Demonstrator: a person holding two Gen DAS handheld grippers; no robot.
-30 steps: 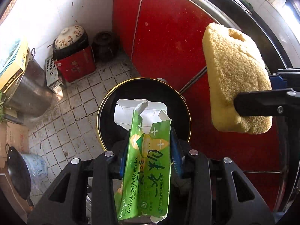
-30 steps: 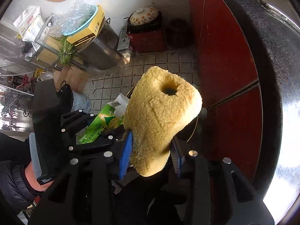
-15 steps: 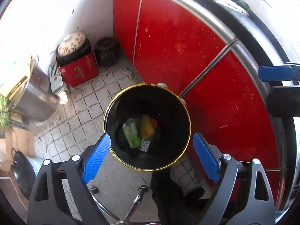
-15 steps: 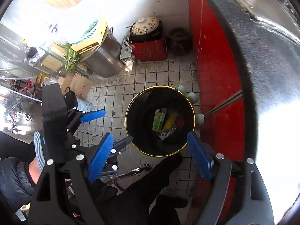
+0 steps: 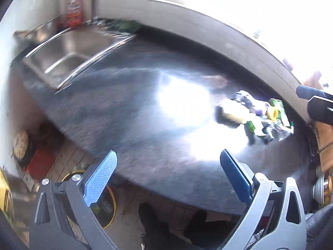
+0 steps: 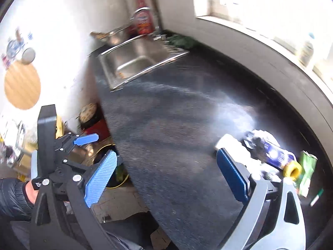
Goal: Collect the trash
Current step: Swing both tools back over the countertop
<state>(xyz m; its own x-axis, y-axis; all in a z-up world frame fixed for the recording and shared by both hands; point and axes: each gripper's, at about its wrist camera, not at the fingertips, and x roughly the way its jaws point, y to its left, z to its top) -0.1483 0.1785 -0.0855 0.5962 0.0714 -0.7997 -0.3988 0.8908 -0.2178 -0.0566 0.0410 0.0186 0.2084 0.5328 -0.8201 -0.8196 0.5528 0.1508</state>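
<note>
Both views are motion-blurred. My left gripper [image 5: 168, 175] is open and empty above the dark countertop's [image 5: 145, 108] front edge. My right gripper [image 6: 166, 173] is open and empty too. A pile of trash [image 5: 264, 114] lies on the counter at the right: a sponge, green wrappers, a purple packet and a yellow roll. The same pile [image 6: 270, 156] sits just beyond my right gripper's right finger. The black bin with a yellow rim [image 5: 108, 198] stands on the floor below the counter, partly hidden by my left finger; it also shows in the right wrist view [image 6: 112, 166].
A steel sink [image 5: 68, 54] with a tap and a red bottle [image 6: 143, 20] is at the counter's far left. A window ledge runs behind the counter. A red box with a patterned lid [image 5: 27, 152] stands on the tiled floor. My left gripper [image 6: 66, 145] shows at left.
Both grippers let go of the green carton and the yellow sponge, which lie in the bin. Both have swung up from the bin to face the countertop.
</note>
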